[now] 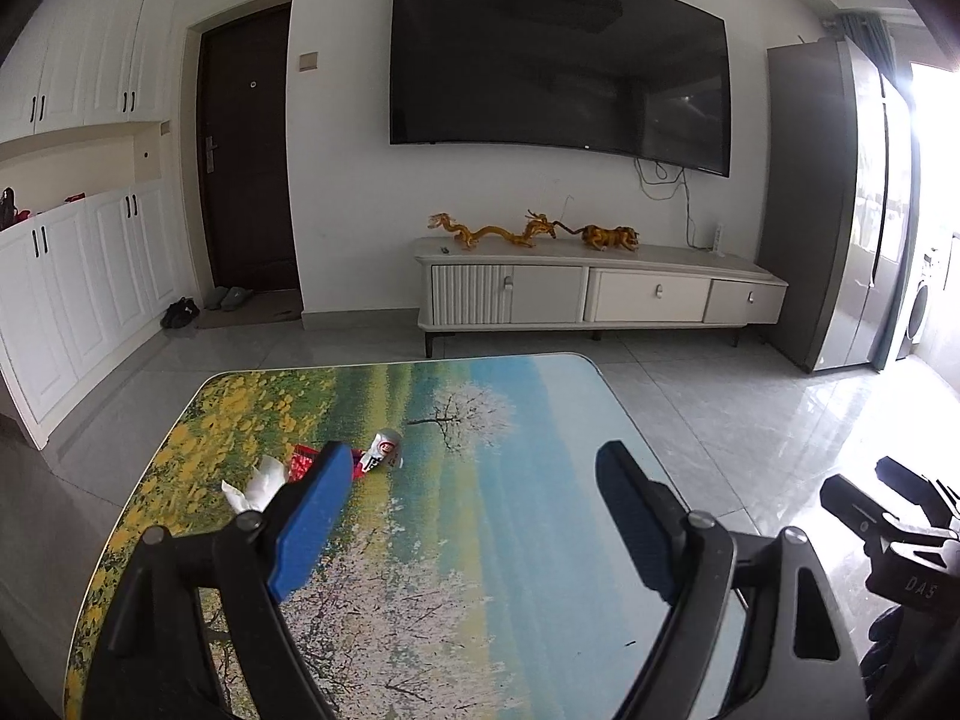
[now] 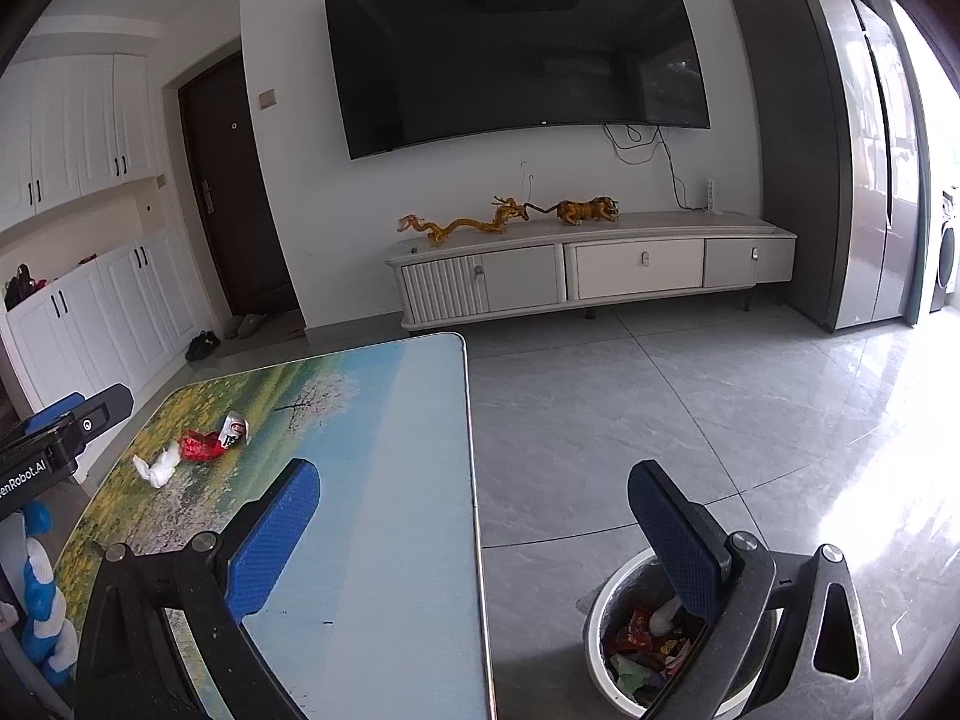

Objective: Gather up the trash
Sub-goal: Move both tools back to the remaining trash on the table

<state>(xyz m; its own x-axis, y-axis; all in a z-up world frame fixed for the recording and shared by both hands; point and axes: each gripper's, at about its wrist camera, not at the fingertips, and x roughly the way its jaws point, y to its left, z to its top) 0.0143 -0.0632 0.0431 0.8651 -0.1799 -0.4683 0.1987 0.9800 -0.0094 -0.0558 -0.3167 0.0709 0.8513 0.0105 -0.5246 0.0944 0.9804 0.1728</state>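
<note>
Room: living room with a big black TV point(image 1: 558, 60) on a white wall, a low white cabinet point(image 1: 600, 288) under it, and a grey tile floor point(image 1: 750, 420).
Left view, desk: the desk point(image 1: 480, 510) has a picture of trees and yellow flowers on top.
Left view, trash: a white tissue point(image 1: 255, 486), a red wrapper point(image 1: 300, 462) and a crushed can point(image 1: 384, 450) lie close together on the left part of the desk.
Left view, tongs: the left tongs point(image 1: 474, 474) are wide open and hold nothing; they hang over the desk, near the trash.
Right view, tongs: the right tongs point(image 2: 474, 501) are wide open and hold nothing.
Right view, bin: a white bin point(image 2: 606, 612) stands on the floor beside the desk, with wrappers inside.
Right view, trash: the tissue, wrapper and can lie on the far left of the desk, well apart from the bin.
</note>
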